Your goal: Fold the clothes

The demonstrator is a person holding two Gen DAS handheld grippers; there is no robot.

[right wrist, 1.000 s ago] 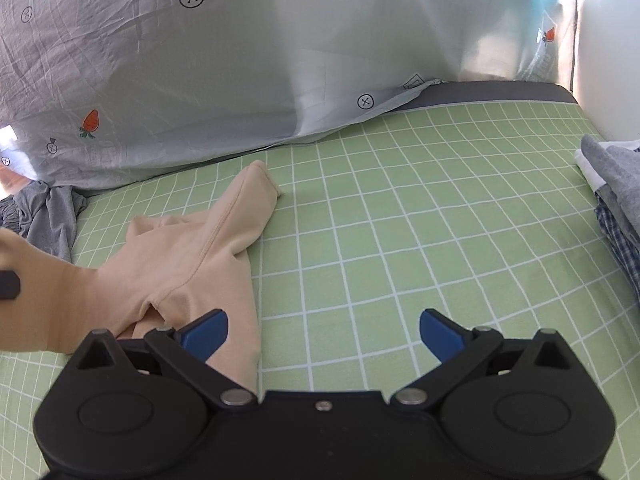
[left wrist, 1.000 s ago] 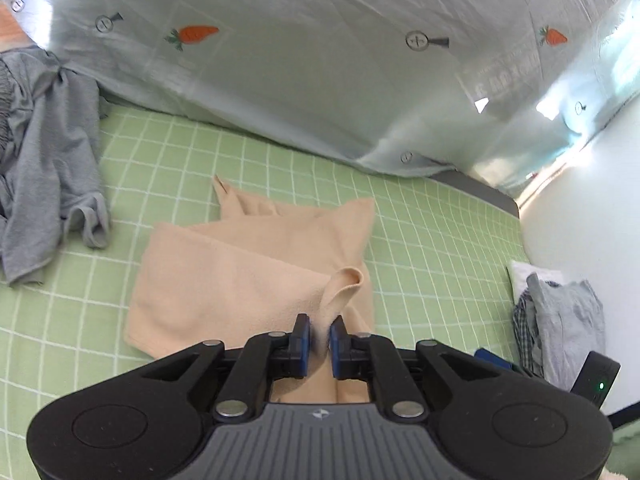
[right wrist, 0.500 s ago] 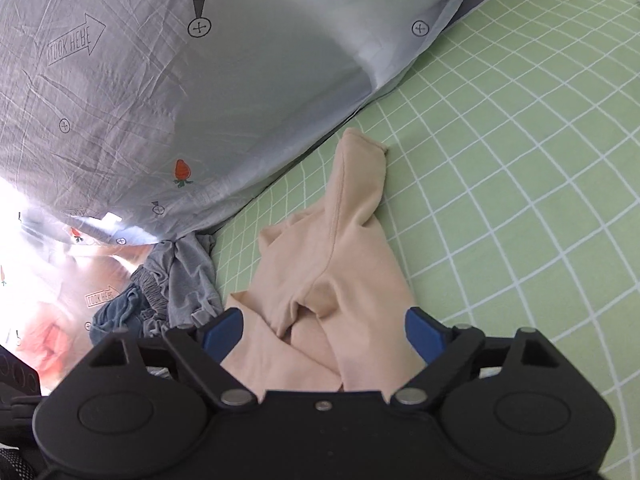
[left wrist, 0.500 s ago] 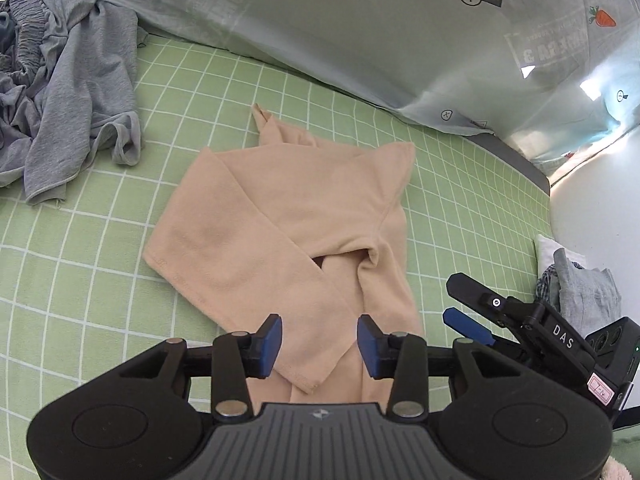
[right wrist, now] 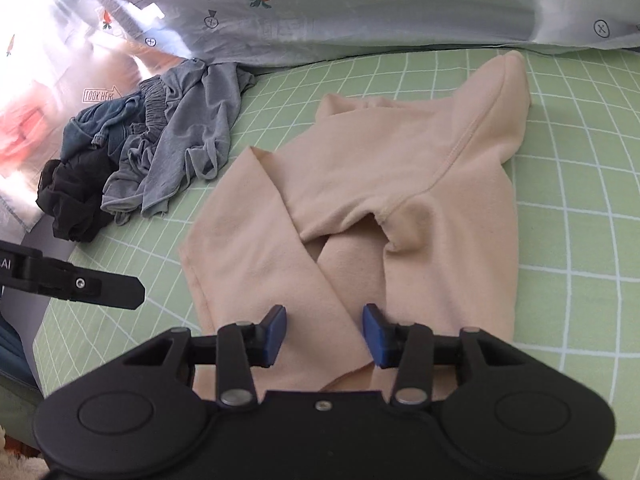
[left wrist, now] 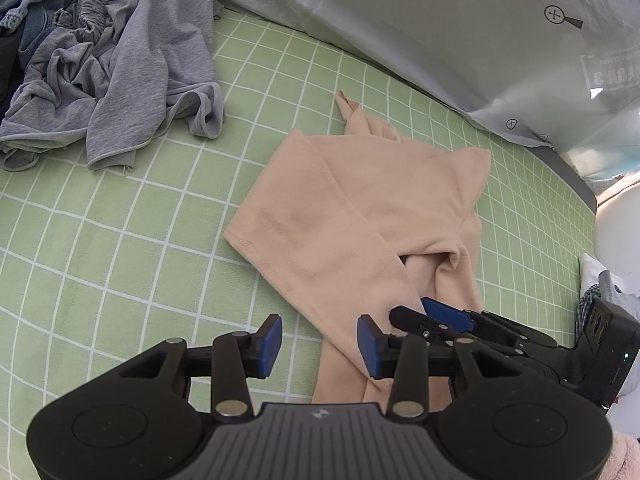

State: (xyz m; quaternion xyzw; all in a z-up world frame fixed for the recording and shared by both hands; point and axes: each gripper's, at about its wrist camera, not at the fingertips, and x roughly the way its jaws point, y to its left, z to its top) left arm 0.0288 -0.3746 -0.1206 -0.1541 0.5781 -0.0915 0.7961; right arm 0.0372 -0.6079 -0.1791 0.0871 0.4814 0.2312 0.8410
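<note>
A beige long-sleeved top (left wrist: 372, 200) lies flat on the green checked sheet (left wrist: 120, 240), both sleeves folded across its body. It also shows in the right wrist view (right wrist: 400, 200). My left gripper (left wrist: 319, 346) is open and empty, just above the near end of the left sleeve. My right gripper (right wrist: 325, 334) is open and empty, hovering over the crossed sleeve ends. The right gripper shows in the left wrist view (left wrist: 444, 316) at the lower right, over the top's near edge.
A heap of grey clothes (left wrist: 112, 60) lies at the far left, with dark and blue garments (right wrist: 88, 160) beside it. A pale sheet with carrot prints (left wrist: 440, 20) hangs along the back. More clothes (left wrist: 600, 288) lie at the right edge.
My left gripper let go of the sleeve and opened, then drew back. My right gripper swung left over the top and narrowed its opening. The sleeve now lies folded across the body.
</note>
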